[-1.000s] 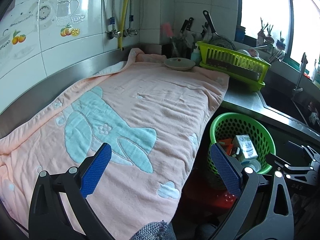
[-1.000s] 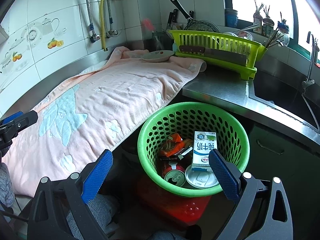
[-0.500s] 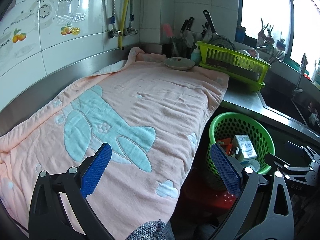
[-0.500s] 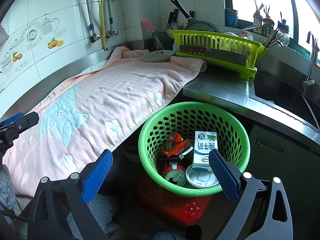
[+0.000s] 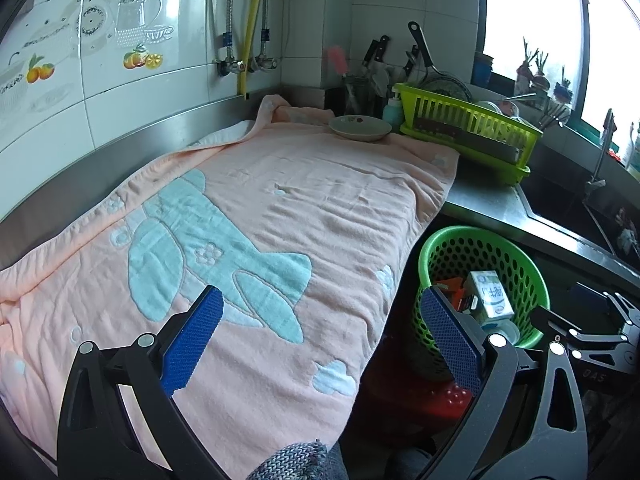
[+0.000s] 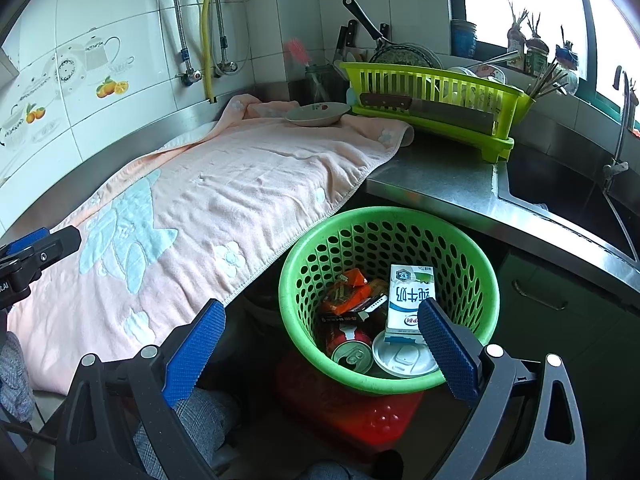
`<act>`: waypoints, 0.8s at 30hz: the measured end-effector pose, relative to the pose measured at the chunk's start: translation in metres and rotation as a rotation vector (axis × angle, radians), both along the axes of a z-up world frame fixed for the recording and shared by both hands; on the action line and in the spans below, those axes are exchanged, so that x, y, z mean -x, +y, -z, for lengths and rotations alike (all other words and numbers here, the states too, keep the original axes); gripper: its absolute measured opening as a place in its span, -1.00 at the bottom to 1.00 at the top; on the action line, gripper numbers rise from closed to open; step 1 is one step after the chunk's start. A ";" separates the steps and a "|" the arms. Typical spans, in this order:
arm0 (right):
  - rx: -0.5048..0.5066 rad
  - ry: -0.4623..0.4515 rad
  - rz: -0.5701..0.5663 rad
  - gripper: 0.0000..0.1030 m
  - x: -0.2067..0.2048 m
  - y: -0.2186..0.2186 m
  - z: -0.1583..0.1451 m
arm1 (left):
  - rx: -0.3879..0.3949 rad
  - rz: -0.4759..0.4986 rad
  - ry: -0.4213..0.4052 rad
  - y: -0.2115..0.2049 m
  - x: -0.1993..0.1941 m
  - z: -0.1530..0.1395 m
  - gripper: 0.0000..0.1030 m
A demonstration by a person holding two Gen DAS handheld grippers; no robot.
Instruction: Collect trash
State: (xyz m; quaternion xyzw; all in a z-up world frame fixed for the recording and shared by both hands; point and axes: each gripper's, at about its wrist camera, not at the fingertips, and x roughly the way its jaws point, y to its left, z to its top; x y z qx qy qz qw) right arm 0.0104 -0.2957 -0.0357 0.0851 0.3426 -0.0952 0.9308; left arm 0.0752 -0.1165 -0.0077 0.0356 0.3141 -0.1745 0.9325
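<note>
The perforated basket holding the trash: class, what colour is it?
The basket is bright green, clearest in the right wrist view.

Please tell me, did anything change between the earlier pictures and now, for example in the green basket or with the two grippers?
Nothing visibly changed. The left gripper and right gripper stay open and empty, and the milk carton, can, lid and orange wrapper lie as before in the green basket.

Basket (image 6: 390,384) right of towel-covered counter (image 6: 224,200), below edge; carton (image 6: 408,300), can (image 6: 352,354), lid (image 6: 402,360) inside.
</note>
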 end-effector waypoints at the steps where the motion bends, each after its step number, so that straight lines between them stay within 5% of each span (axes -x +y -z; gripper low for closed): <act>1: 0.000 -0.001 0.000 0.82 0.000 0.000 0.000 | -0.001 -0.002 -0.002 0.000 0.000 0.000 0.90; 24: -0.004 0.001 0.002 0.82 0.000 -0.001 -0.002 | -0.007 -0.013 -0.003 0.000 0.001 0.001 0.90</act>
